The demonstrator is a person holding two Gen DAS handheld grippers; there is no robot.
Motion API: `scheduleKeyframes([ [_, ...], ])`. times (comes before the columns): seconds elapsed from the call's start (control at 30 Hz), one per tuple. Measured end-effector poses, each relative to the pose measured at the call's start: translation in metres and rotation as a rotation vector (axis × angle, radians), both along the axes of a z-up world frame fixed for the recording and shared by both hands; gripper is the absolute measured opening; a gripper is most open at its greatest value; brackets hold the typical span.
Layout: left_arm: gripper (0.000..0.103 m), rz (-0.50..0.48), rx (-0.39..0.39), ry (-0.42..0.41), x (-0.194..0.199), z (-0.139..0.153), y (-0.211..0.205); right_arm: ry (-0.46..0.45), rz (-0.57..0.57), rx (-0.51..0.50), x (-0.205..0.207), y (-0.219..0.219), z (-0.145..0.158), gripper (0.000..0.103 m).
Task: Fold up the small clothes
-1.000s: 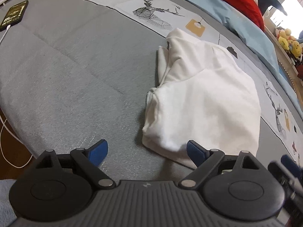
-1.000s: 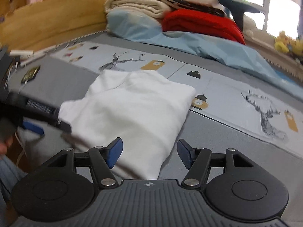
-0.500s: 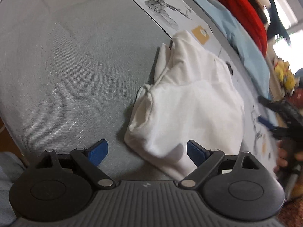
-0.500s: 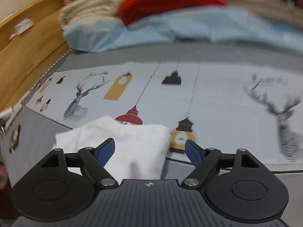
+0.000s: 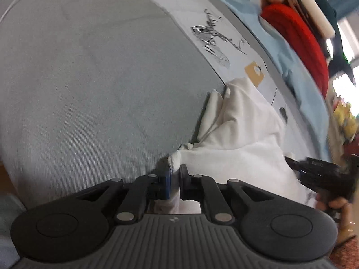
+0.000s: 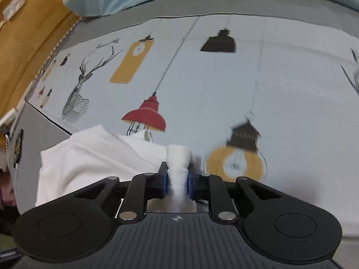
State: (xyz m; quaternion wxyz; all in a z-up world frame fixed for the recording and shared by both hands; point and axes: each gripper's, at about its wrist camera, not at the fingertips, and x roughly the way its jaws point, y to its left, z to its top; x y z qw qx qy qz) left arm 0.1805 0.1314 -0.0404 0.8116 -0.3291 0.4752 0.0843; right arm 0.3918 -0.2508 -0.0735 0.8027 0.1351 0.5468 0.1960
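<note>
- Two tools grip the white garment on the bed: left tool is clamped on a bunched corner; right tool is closing, cloth pressed between its pads.
- Garment body spreads ahead-right of the left tool and ahead-left of the right tool, long axis running away from both.
- Printed sheet lies beyond; phone sits well apart. Nothing seems to obstruct a fold.

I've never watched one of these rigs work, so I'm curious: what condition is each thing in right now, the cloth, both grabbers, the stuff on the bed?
white garment: partly folded, rumpled, lying on the bed, pinched at two edges.
left gripper: shut on a bunch of the garment's edge.
right gripper: closing, thick roll of the garment's cloth pressed between its pads.
phone: lying flat on the grey cover.
red blanket: folded, in a stack.
</note>
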Motion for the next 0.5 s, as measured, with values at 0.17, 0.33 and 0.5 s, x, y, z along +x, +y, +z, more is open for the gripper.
scheduleKeyframes([
  [0.17, 0.006, -0.217, 0.097, 0.061, 0.083, 0.005, -0.009, 0.003, -0.154, -0.008, -0.053, -0.041, 0.001, 0.015],
  [0.33, 0.006, -0.474, 0.159, 0.064, 0.191, 0.004, -0.05, 0.051, -0.501, 0.145, -0.141, -0.093, -0.013, 0.016],
  [0.5, 0.007, -0.613, 0.282, -0.013, 0.236, 0.017, -0.114, 0.075, -0.697, 0.252, -0.227, -0.085, -0.02, 0.02],
])
